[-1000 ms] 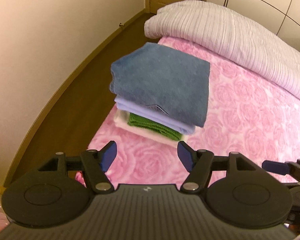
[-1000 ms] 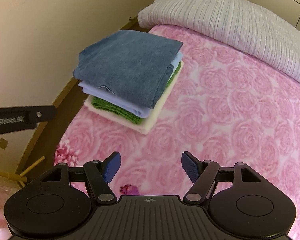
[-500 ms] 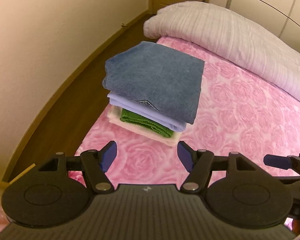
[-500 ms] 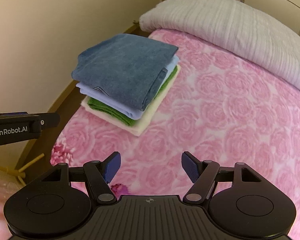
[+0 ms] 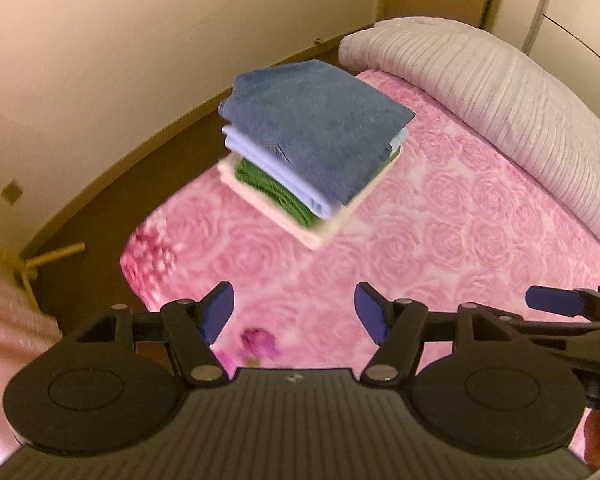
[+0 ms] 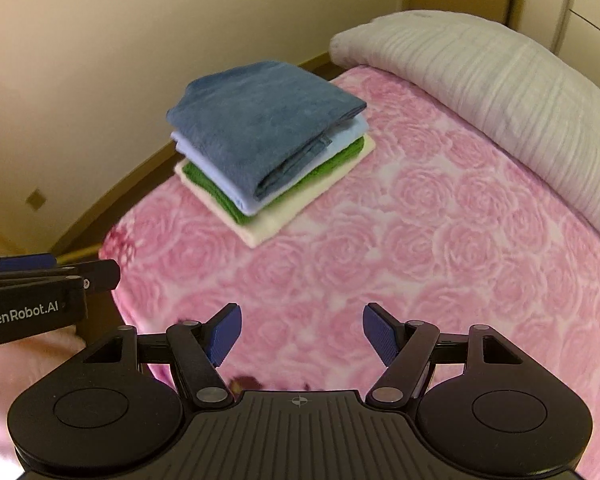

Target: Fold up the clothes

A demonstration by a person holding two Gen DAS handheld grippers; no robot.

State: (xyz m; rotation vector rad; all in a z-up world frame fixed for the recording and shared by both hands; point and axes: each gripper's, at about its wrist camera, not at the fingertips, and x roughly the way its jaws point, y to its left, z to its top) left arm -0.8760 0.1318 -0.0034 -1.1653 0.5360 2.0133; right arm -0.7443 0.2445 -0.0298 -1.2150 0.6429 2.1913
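Note:
A stack of folded clothes (image 5: pixel 316 136) (image 6: pixel 268 136) lies near the corner of the pink rose-patterned bed (image 5: pixel 440 248) (image 6: pixel 440 248). From the top it holds a dark blue piece, a light blue one, a green one and a cream one. My left gripper (image 5: pixel 294 314) hangs open over the bed's near edge, well short of the stack, nothing between its blue pads. My right gripper (image 6: pixel 300 334) is open and empty too, also short of the stack. Each gripper shows at the edge of the other's view.
A grey-white ribbed duvet (image 5: pixel 500 92) (image 6: pixel 500 92) is rolled up along the far side of the bed. Brown floor (image 5: pixel 140 168) and a cream wall (image 5: pixel 100 60) lie left of the bed. A yellow stick-like frame (image 5: pixel 40 264) stands on the floor at the left.
Both grippers have moved sideways and rolled, so the stack now sits turned and farther off in both views. The bed's corner and floor have come into view. Jaws have not changed.

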